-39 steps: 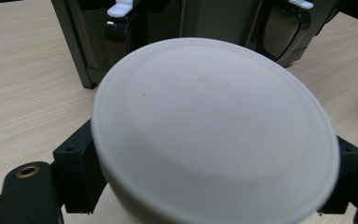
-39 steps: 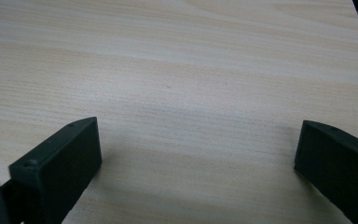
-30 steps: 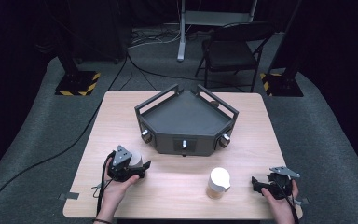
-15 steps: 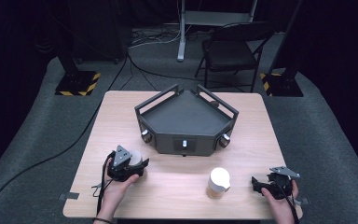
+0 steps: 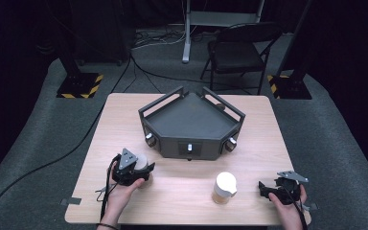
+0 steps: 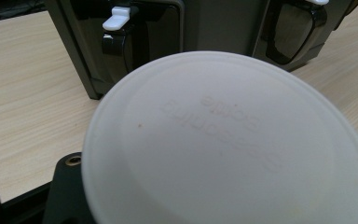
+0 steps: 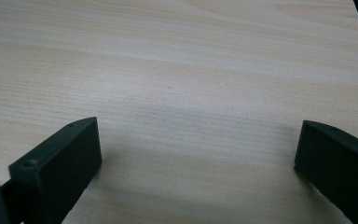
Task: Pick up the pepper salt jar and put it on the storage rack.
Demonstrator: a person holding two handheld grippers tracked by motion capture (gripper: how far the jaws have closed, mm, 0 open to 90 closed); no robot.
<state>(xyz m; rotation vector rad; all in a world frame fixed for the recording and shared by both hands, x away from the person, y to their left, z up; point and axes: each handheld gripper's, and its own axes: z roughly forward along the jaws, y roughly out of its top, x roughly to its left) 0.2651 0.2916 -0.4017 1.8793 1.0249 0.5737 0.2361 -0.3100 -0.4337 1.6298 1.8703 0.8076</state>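
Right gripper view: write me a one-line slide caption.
Right gripper with jaws spread wide, nothing between them, poised low over the bare light-wood tabletop.

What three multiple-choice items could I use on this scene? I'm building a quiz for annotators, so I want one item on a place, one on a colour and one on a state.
1. Where does the free-standing lidded cup stand?
A. On top of the dark grey unit
B. On the table, on the person's side of the dark grey unit
C. On the chair

2. What colour is the lid close up in the left gripper view?
A. White
B. Red
C. Black

3. How do the right gripper jaws stand?
A. Clamped on the cup
B. Shut on nothing
C. Wide apart over bare table

Key: B, the high view shows the cup between the unit and the table's near edge; A, the lid is plainly white; C, wood grain shows between the two jaws.
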